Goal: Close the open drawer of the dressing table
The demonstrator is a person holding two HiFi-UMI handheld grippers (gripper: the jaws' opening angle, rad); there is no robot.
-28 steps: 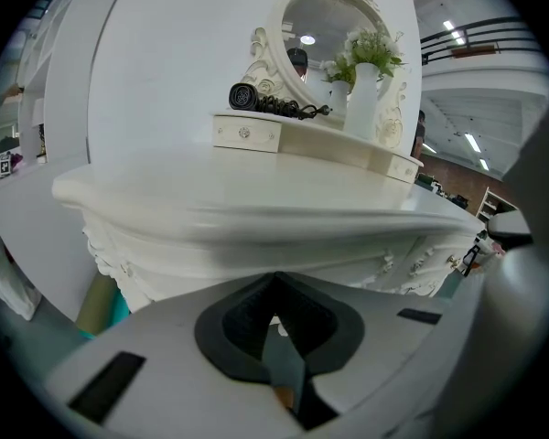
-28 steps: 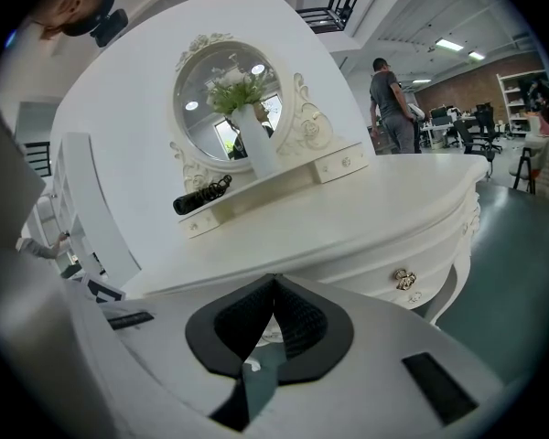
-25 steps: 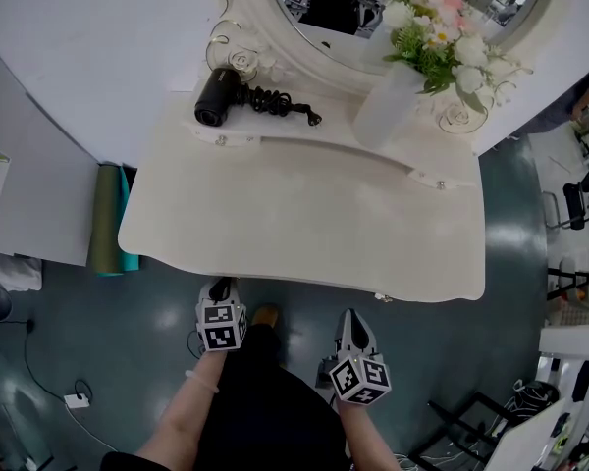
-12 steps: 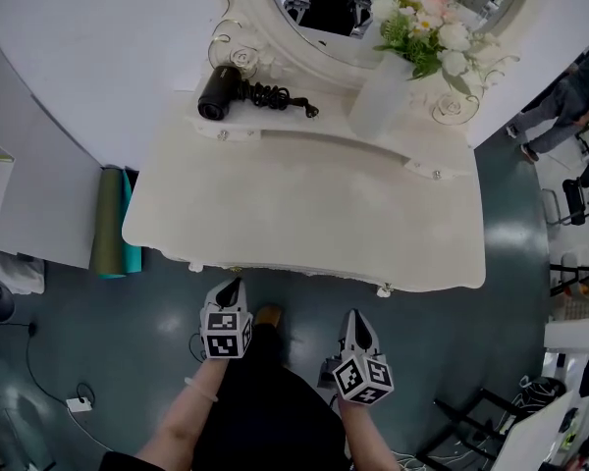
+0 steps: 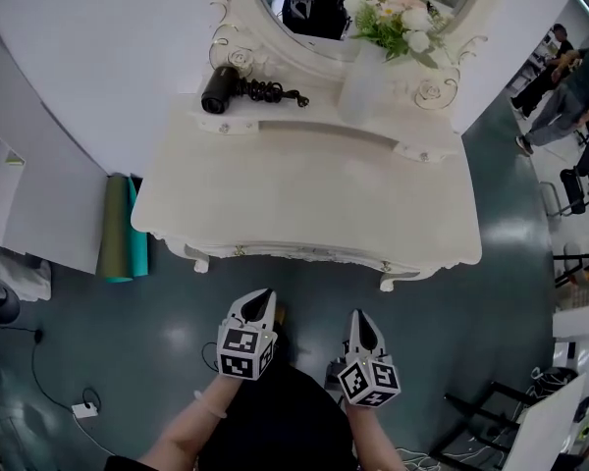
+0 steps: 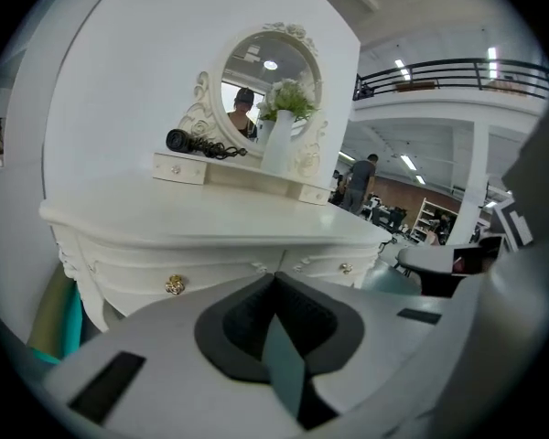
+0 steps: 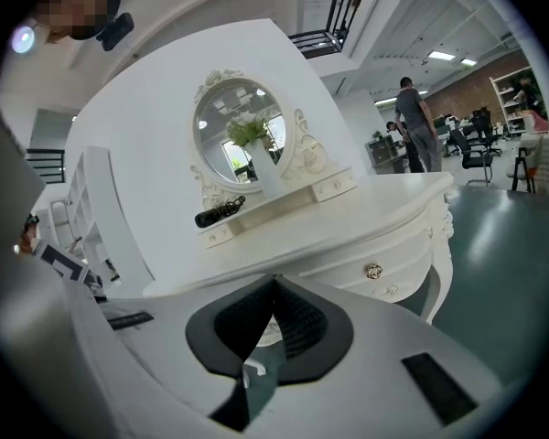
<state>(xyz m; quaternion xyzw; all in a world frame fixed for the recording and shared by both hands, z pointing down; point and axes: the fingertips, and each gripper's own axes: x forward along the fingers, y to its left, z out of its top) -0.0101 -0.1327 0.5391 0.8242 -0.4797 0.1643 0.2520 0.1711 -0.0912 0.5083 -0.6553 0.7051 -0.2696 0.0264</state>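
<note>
A white, curved-front wooden dressing table [image 5: 304, 194] stood against a white wall. Its front drawer [image 5: 304, 254] sat flush in the table's front, closed, with a small gold knob [image 6: 175, 285] showing. The left gripper [image 5: 264, 296] and right gripper [image 5: 358, 316] hung just in front of the table, apart from it, each with jaws clenched together on nothing. At the back of the table lay a black hair dryer [image 5: 221, 91], beside a frosted vase of flowers [image 5: 365, 77].
</note>
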